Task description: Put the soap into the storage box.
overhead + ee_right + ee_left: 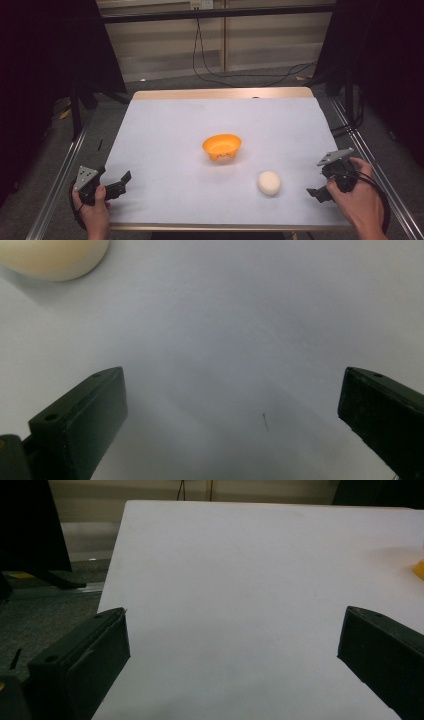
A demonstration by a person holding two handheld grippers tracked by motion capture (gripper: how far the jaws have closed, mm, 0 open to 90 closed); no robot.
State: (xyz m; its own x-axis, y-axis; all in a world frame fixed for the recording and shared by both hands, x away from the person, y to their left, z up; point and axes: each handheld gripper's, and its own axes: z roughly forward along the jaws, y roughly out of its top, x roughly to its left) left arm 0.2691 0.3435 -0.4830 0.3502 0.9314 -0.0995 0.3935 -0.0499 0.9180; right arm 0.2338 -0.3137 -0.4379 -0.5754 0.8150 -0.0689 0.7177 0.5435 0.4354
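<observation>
Quick tally of what's laid out on the white table (165, 150): one orange bowl (222, 147) and one cream-coloured round lump (269, 182) can be counted, so two loose items total. Two handheld grippers are seen as well, a left gripper (120, 184) and a right gripper (320, 192). Two hands are counted.
</observation>
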